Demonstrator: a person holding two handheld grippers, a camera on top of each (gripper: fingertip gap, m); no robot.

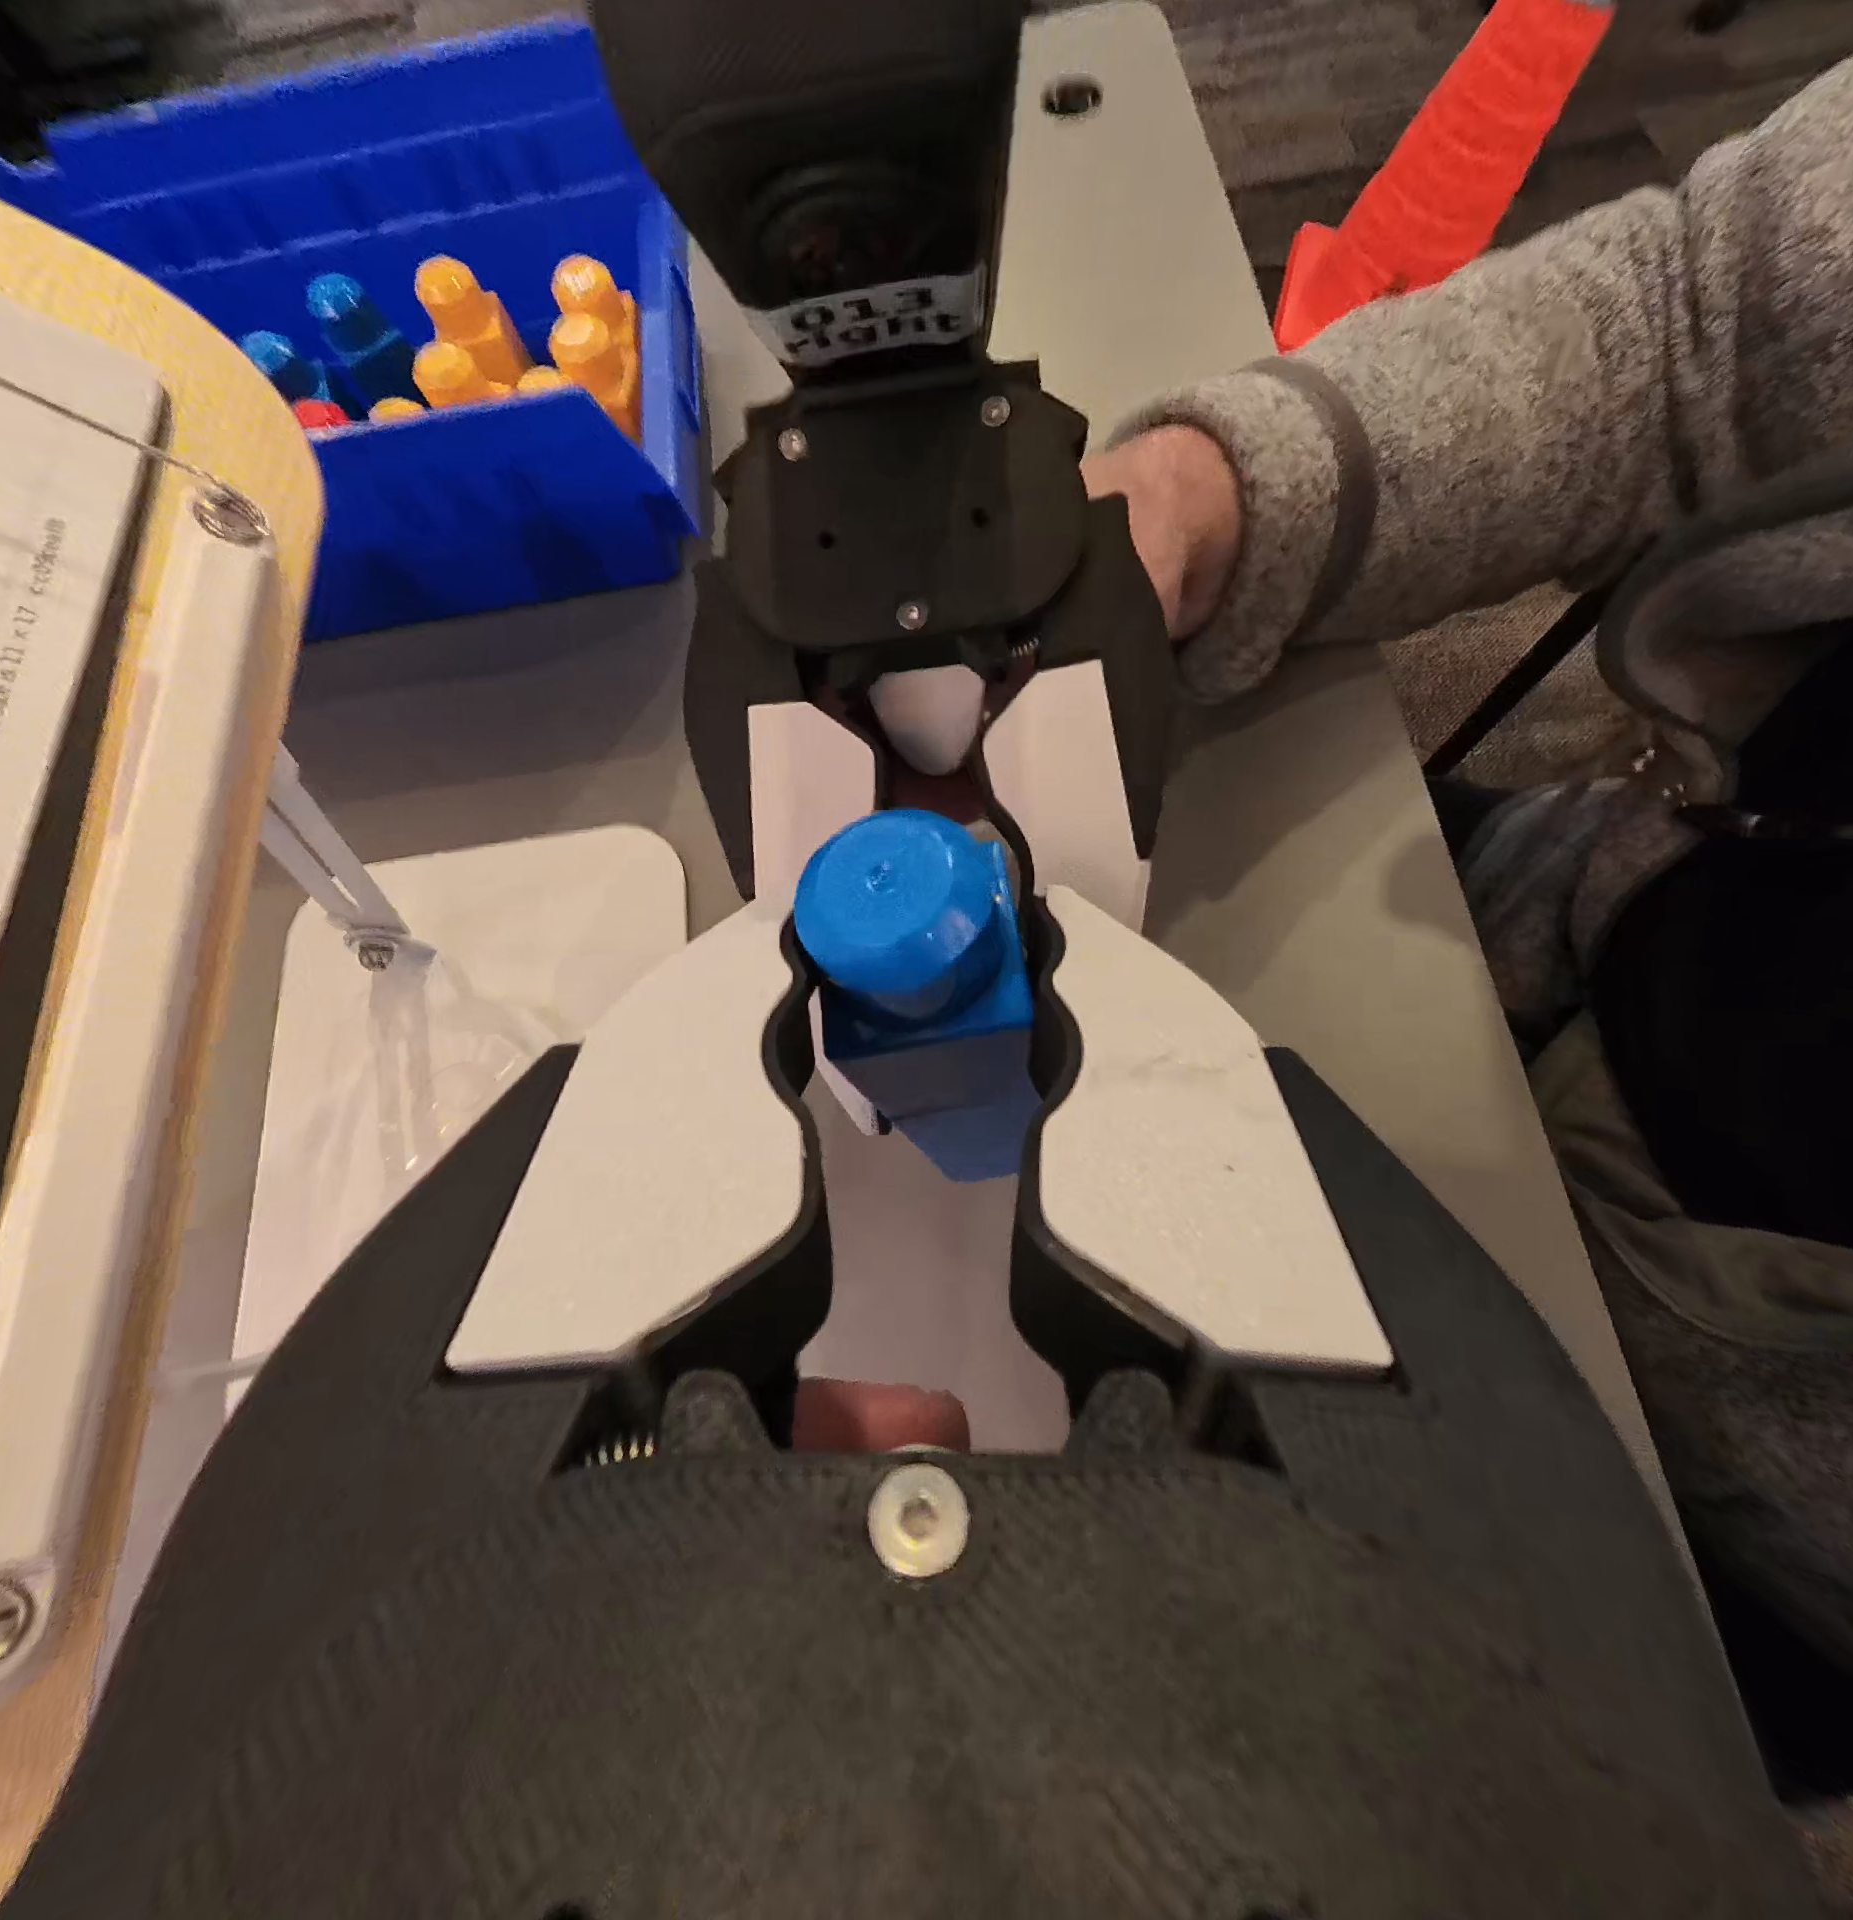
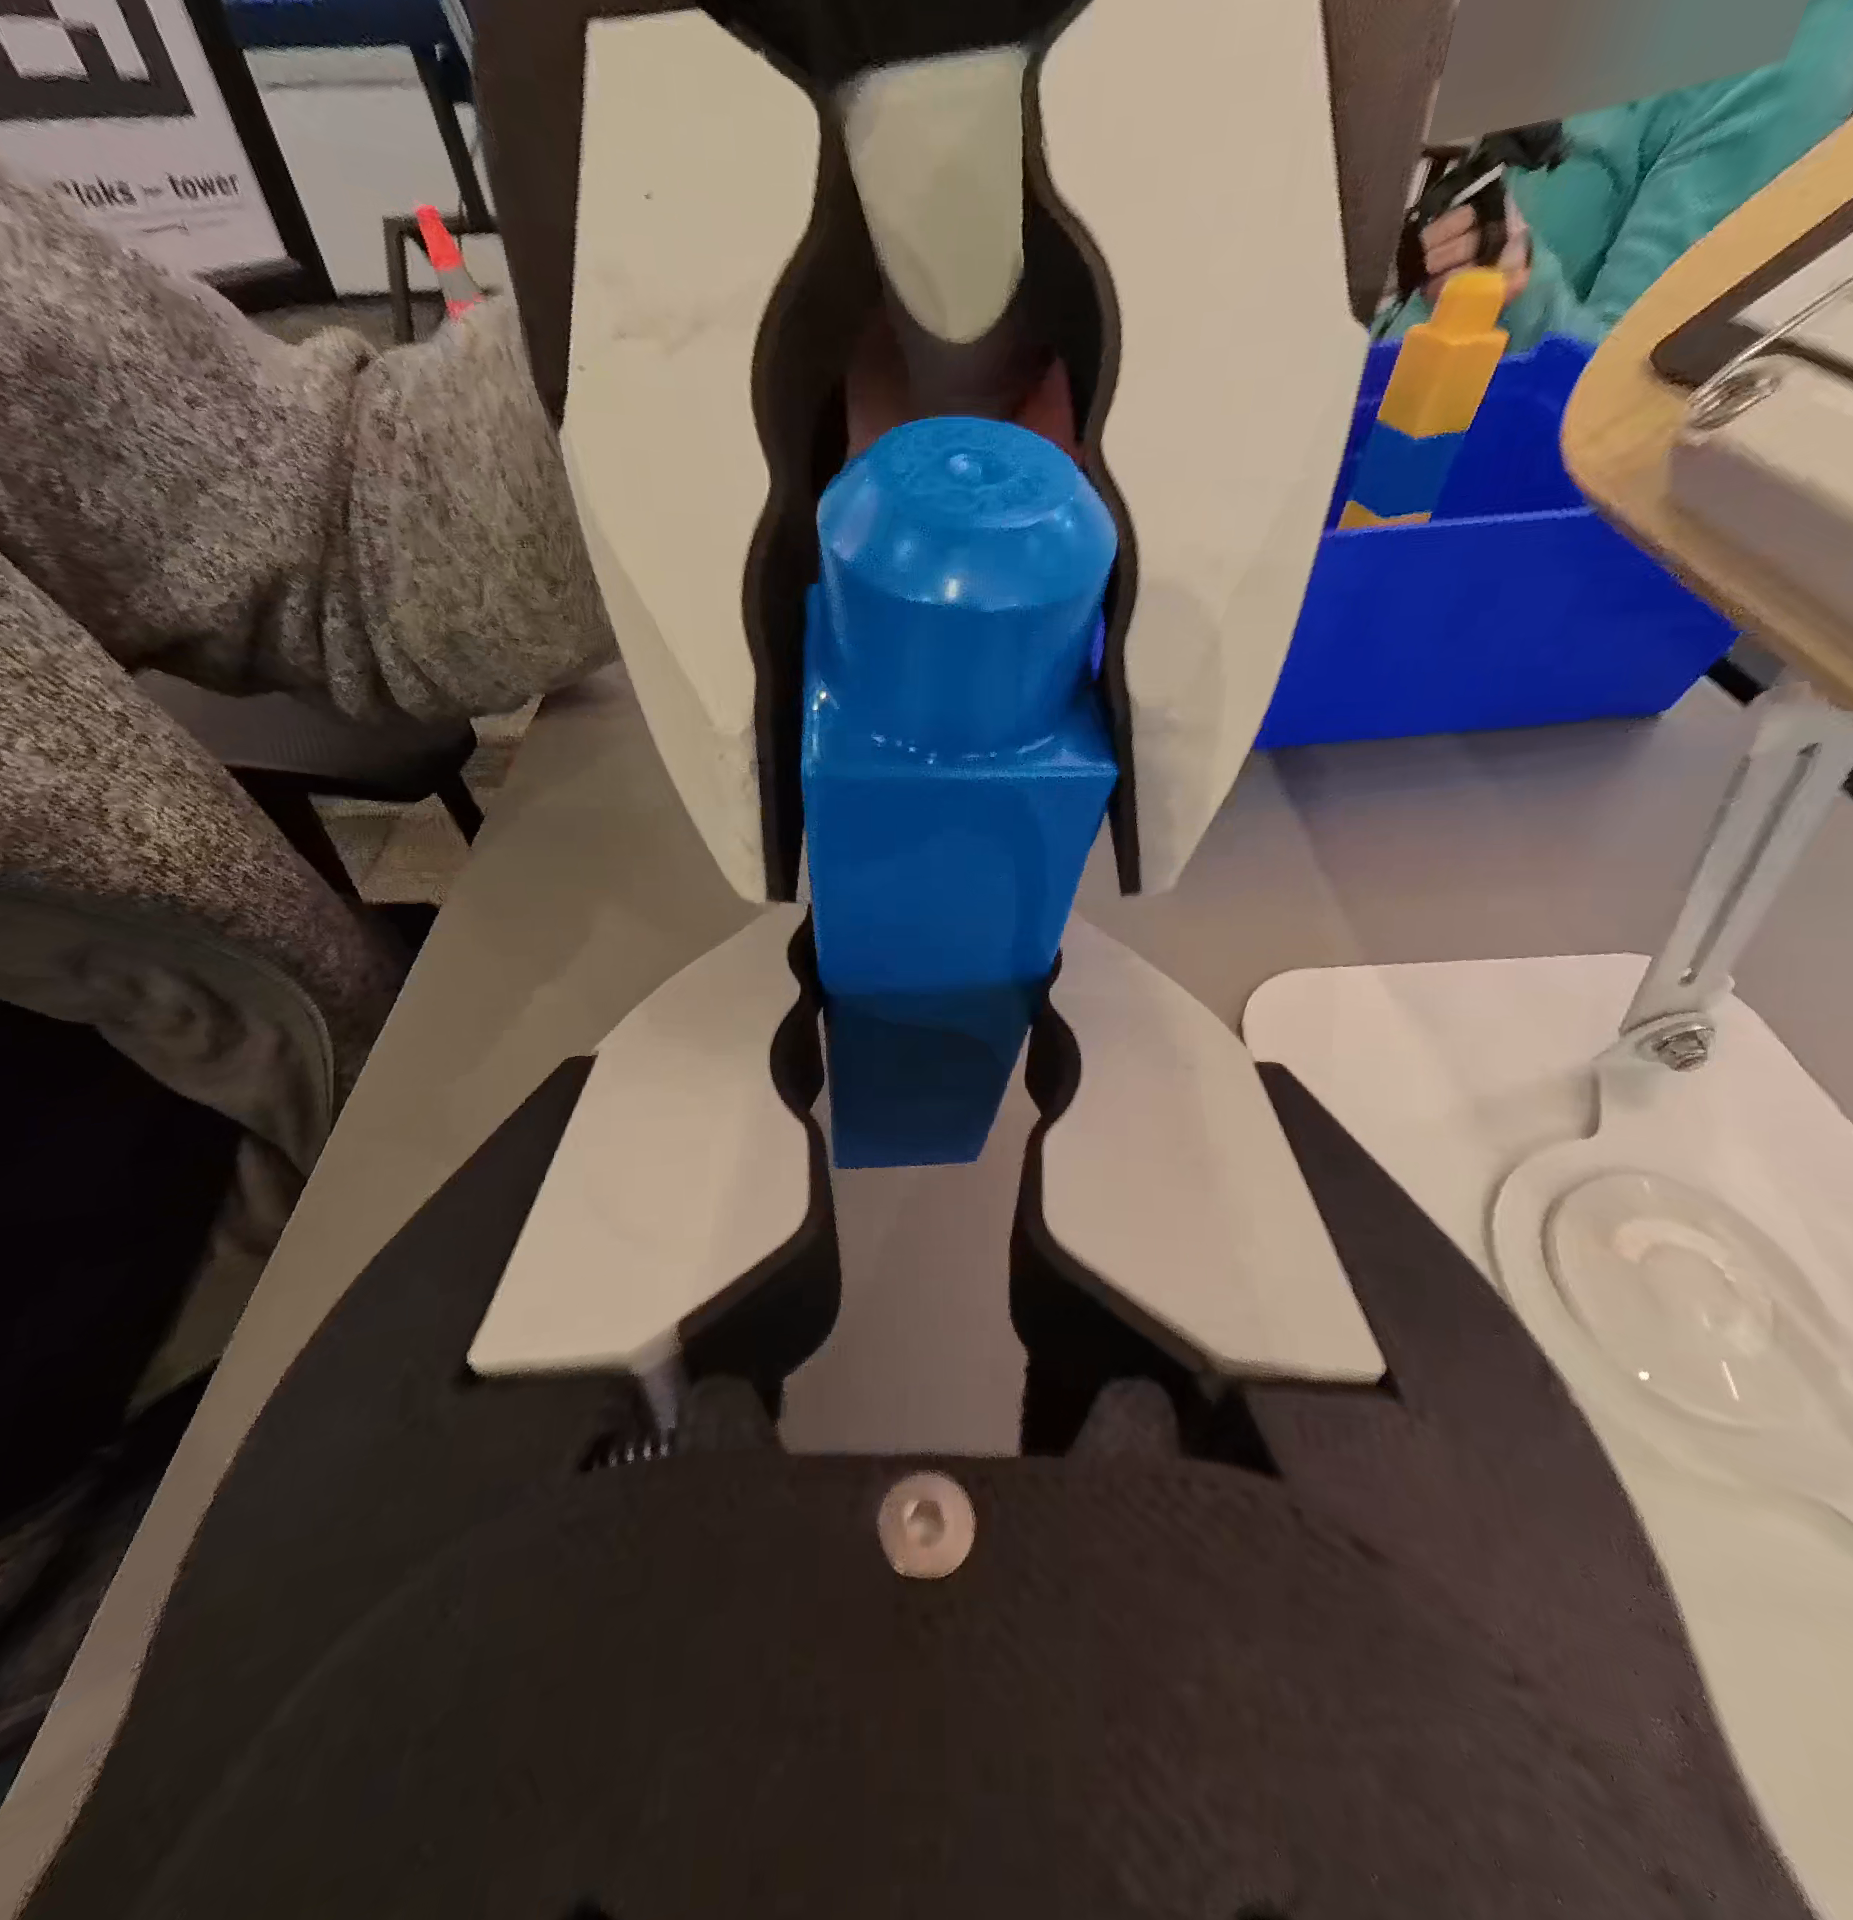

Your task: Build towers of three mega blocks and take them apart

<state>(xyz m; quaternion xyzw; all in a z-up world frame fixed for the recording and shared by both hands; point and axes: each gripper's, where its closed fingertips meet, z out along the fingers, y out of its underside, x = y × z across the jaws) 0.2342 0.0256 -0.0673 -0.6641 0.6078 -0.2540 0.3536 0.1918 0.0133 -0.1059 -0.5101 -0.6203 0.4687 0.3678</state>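
A tower of blue mega blocks [image 1: 901, 935] is held in the air between my two grippers, which face each other. In the left wrist view I look down on its top stud. My left gripper [image 1: 917, 935] is shut on the upper block, a pad on each side. In the right wrist view the tower [image 2: 953, 810] stands upright. My right gripper [image 2: 927, 966] is shut on the darker lower block [image 2: 922, 1070]. The left gripper [image 2: 953, 883] comes in from above around the upper block. The right gripper [image 1: 948, 831] shows beyond the tower, its fingertips hidden behind it.
A blue bin [image 1: 486, 520] at the far left holds several orange, blue and red blocks; it also shows in the right wrist view [image 2: 1504, 623]. A wooden stand [image 1: 122, 727] on a white base plate [image 2: 1473, 1039] sits beside it. A grey sleeve [image 1: 1473, 416] holds the right gripper. The gap from one gripper's tips to the other's is roughly 6 centimeters.
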